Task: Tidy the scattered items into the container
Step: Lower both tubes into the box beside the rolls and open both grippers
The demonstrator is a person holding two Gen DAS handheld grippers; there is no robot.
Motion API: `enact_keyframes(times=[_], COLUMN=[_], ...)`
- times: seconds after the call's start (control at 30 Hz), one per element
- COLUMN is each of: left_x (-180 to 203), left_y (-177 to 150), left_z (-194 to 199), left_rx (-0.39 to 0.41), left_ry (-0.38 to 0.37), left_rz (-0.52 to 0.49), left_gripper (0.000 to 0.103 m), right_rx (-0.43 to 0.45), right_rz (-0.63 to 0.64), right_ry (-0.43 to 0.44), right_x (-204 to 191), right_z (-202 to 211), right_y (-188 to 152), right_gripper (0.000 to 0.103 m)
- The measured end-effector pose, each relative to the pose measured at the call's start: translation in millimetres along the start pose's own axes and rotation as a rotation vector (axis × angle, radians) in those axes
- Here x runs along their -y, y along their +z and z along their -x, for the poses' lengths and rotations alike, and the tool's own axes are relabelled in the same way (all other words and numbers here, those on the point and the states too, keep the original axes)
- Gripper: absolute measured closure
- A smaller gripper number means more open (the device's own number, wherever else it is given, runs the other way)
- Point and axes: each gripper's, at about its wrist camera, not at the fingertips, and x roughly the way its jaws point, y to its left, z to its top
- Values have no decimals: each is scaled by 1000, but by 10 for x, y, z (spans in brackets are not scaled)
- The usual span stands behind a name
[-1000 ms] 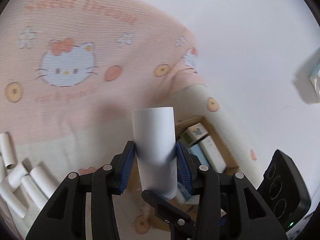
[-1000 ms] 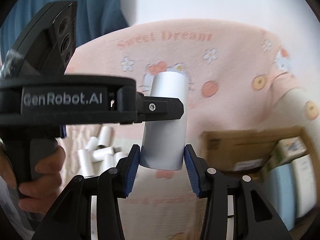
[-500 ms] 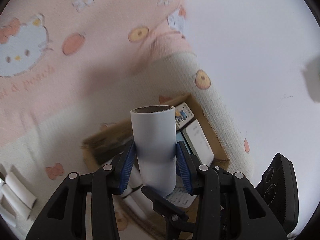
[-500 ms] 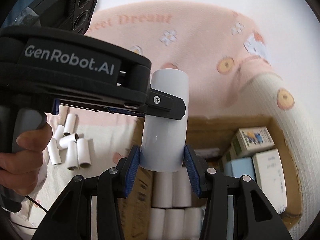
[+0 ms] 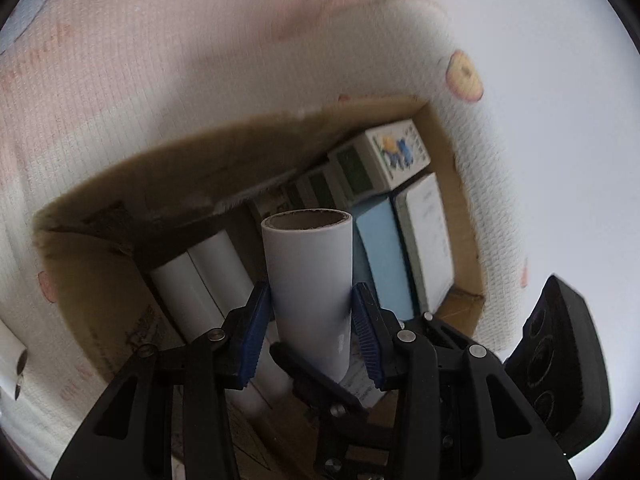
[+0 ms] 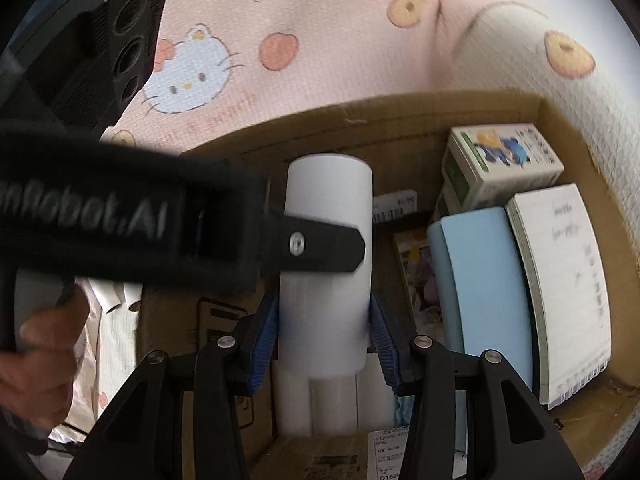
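My left gripper is shut on a white paper roll and holds it over the open cardboard box. My right gripper is shut on another white roll, also above the box. The left gripper's body crosses in front of that roll in the right wrist view. White rolls lie side by side in the box, also seen below the held roll. A loose roll lies on the blanket at the left.
The box holds a light blue book, a white notebook and a small printed carton on its right side. A pink cartoon-cat blanket lies under the box. The right gripper's body shows at the lower right.
Both grippers have moved with their rolls from above the blanket to over the box and lower into it. The pile of loose rolls has slid out of view to the left.
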Motion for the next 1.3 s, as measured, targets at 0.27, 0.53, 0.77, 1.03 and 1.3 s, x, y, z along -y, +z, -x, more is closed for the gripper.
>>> enact_keyframes(times=[0.27,0.53,0.77,1.03,1.3], left_x=[-7,21,-29,-59,-3], left_y=[22,17,2,22,63], left_z=[-164,-253,-508,-763,-758], left_rx=[-24,-5,-24,-5,-40], left_ry=[55,98,146,206,185], left_rz=[61,92,199,310,329], left_gripper=[58,58,58,58,57], right_rx=[-23,-18,114,106,90], right_rz=[-24,9,-77,8,49], right_ry=[-1,-164,-255,-332,-332], right_x=[97,201,491,413,319], right_z=[-44,300,735,720,704], right_y=[-36,-84,-113,-111,-121], right_gripper=[60,60,85,85,85])
